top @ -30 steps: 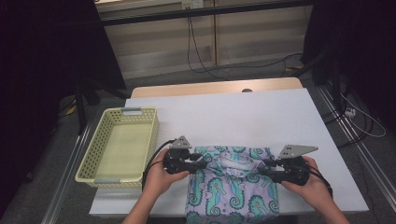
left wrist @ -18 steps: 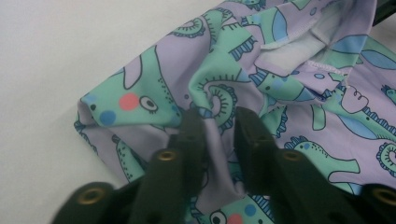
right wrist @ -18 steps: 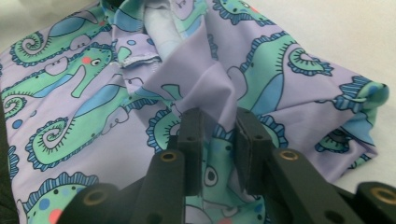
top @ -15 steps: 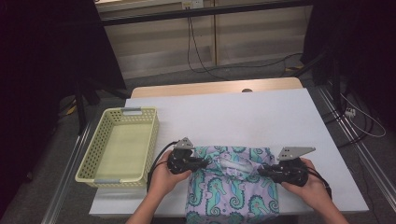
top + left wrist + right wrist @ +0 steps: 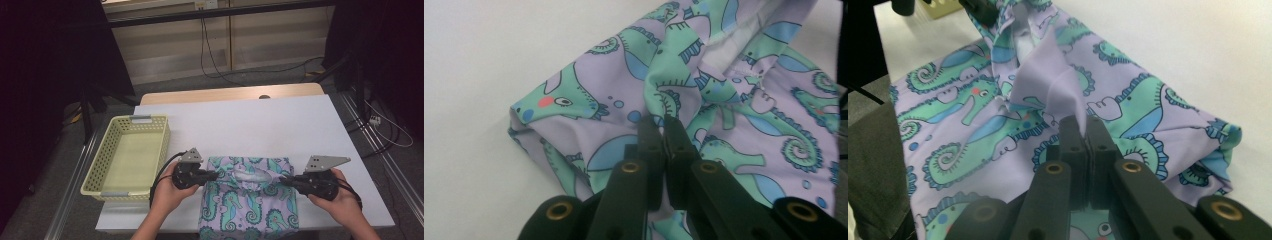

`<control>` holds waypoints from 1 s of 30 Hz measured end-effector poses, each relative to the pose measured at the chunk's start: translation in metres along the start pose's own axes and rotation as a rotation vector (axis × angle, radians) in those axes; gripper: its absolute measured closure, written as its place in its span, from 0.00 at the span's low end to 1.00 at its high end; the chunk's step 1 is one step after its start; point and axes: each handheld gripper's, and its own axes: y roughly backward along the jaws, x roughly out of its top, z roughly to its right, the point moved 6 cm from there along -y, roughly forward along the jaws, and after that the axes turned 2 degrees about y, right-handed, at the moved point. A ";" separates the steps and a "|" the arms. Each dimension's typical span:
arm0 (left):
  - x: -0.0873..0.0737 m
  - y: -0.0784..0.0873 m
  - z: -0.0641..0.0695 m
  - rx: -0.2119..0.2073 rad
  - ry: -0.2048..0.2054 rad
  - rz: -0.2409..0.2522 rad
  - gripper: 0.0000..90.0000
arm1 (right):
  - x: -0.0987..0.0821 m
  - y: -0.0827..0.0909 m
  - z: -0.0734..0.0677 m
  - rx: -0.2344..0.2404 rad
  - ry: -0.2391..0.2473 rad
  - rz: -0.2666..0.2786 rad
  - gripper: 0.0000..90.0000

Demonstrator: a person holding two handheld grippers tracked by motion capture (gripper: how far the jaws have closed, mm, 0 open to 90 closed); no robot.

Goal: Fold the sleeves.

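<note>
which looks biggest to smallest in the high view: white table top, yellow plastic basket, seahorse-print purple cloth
1. White table top
2. Yellow plastic basket and seahorse-print purple cloth: look alike; the cloth runs off the bottom edge, so no ranking.

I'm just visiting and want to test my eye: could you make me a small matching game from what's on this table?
Things:
1. basket
2. seahorse-print cloth
3. left tongs
4. table

Descriptions:
A. white, bare at the far side
B. pale yellow, nothing inside
C. lilac with green figures, bunched in the middle
D. black, pinching a fold of fabric

Pairs: 1-B, 2-C, 3-D, 4-A
</note>
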 end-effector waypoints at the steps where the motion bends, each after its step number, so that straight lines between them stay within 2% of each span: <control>1: -0.001 0.001 0.001 -0.005 0.000 0.004 0.99 | 0.001 0.003 -0.002 0.000 0.006 0.011 0.99; 7: -0.003 0.013 0.019 -0.047 -0.020 0.010 0.99 | -0.008 0.013 -0.015 0.033 0.012 0.002 0.99; 12: -0.013 0.021 0.036 -0.083 -0.044 -0.016 0.98 | -0.015 0.023 -0.030 0.085 0.017 -0.005 0.99; 15: -0.019 0.022 0.035 -0.059 -0.036 -0.042 0.95 | -0.022 0.023 -0.035 0.117 -0.015 -0.034 0.89; 17: -0.020 0.021 0.030 -0.043 -0.014 -0.030 0.87 | -0.024 0.020 -0.035 0.113 -0.013 -0.048 0.79; 19: -0.016 0.022 0.026 -0.033 -0.009 -0.020 0.77 | -0.021 0.018 -0.031 0.100 -0.008 -0.046 0.74; 21: -0.010 0.021 0.023 -0.029 0.000 -0.003 0.64 | -0.015 0.017 -0.024 0.088 -0.027 -0.019 0.63; 23: -0.002 0.019 0.018 -0.009 0.000 0.008 0.56 | -0.008 0.015 -0.015 0.074 -0.035 0.005 0.60; 25: 0.004 0.016 0.012 0.008 0.003 0.013 0.49 | -0.003 0.009 -0.003 0.019 -0.036 0.010 0.52; 27: 0.011 0.010 0.003 0.020 0.013 0.033 0.46 | -0.001 -0.001 0.008 -0.035 -0.040 -0.013 0.52; 30: 0.017 -0.002 -0.009 0.042 0.024 0.025 0.42 | 0.001 -0.015 0.023 -0.108 -0.049 -0.039 0.50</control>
